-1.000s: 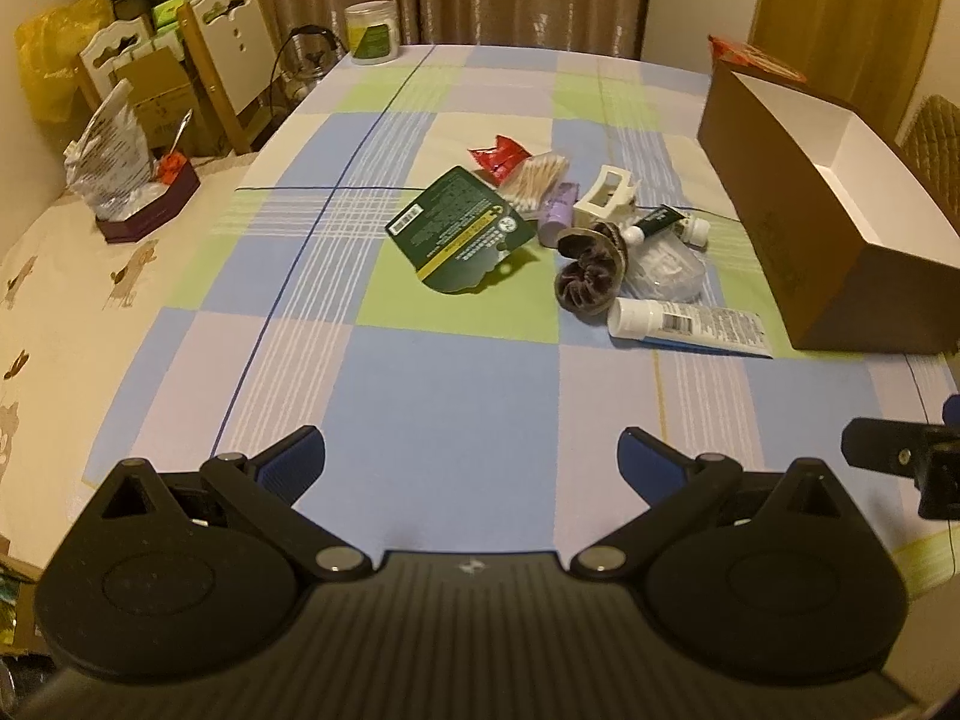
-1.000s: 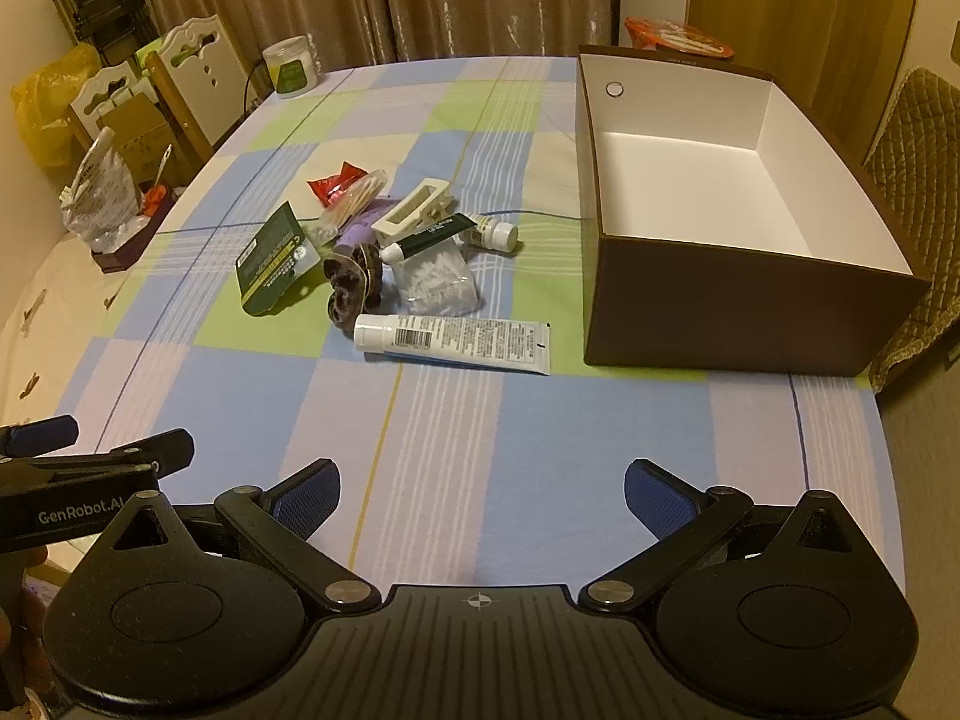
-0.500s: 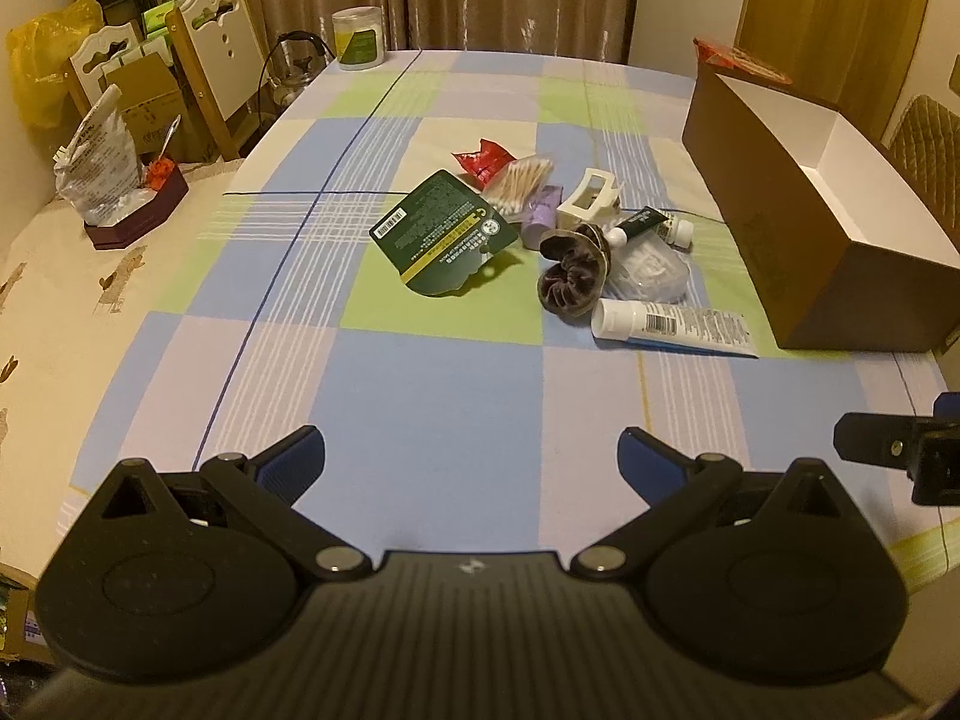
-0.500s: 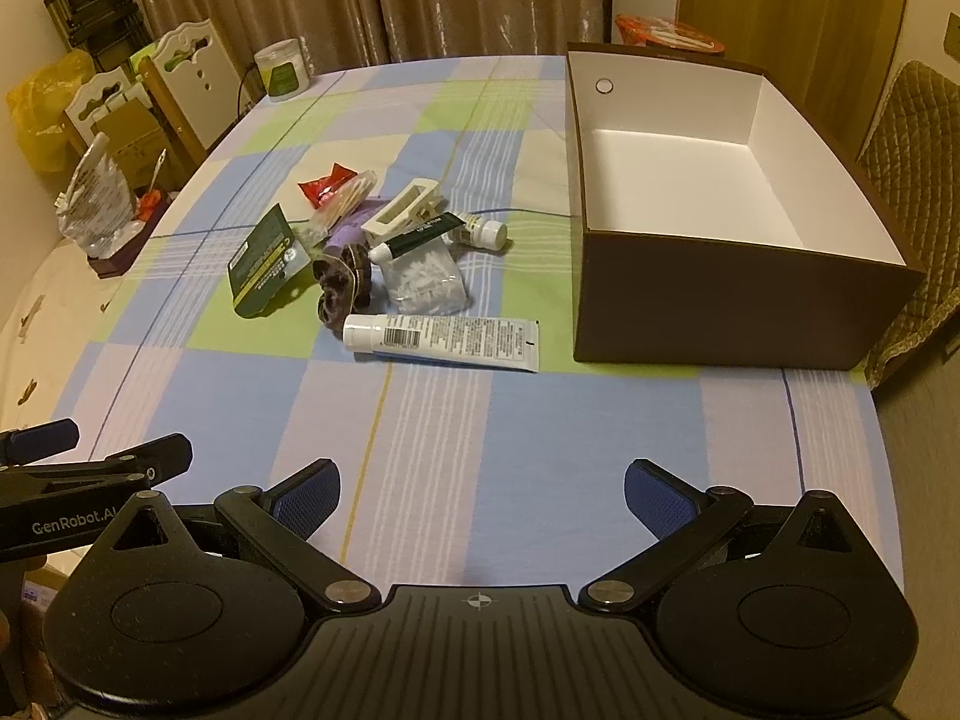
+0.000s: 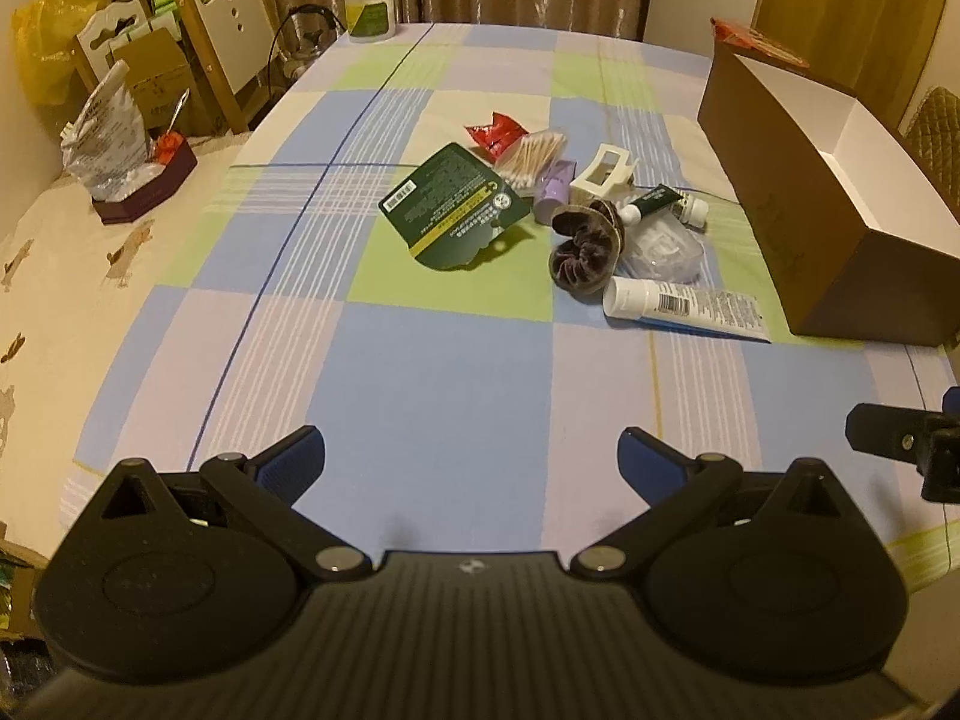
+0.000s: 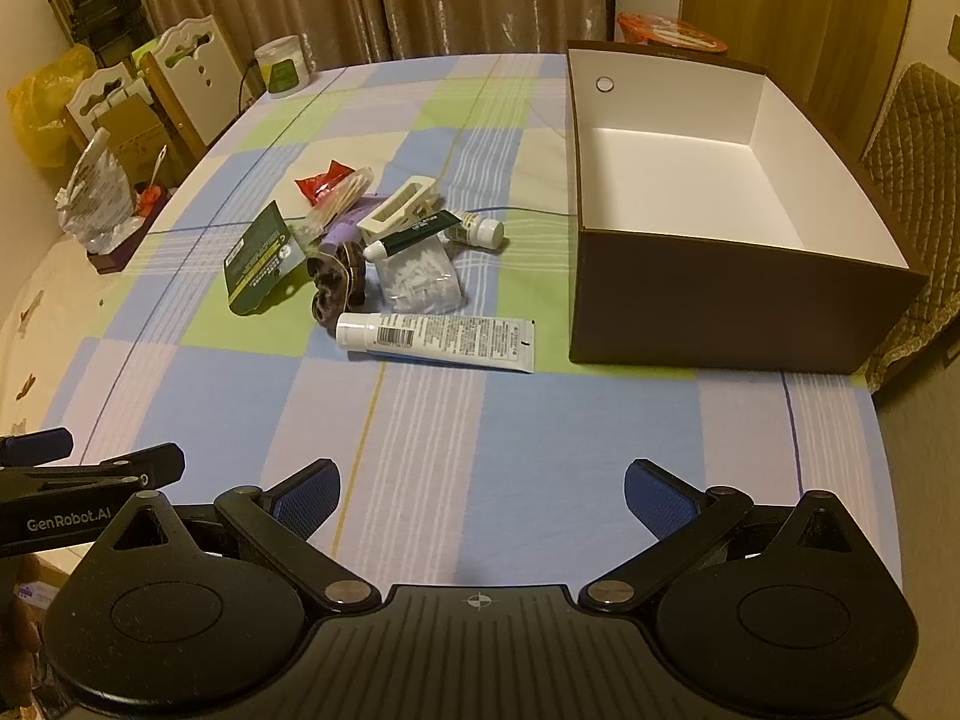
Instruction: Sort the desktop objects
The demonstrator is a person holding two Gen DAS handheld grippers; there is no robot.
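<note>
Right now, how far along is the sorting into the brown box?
Nothing looks done: the brown cardboard box shows a bare white inside. Nothing is in hand; the left gripper and right gripper are both open above the table. The white barcode tube and the pile behind it remain.

1. The left wrist view looks forward between its spread fingers, low over the checked table [image 5: 420,372].
2. The right wrist view faces likewise, seemingly beside it.
3. Both share the clutter ahead and the brown box [image 6: 720,306].
</note>
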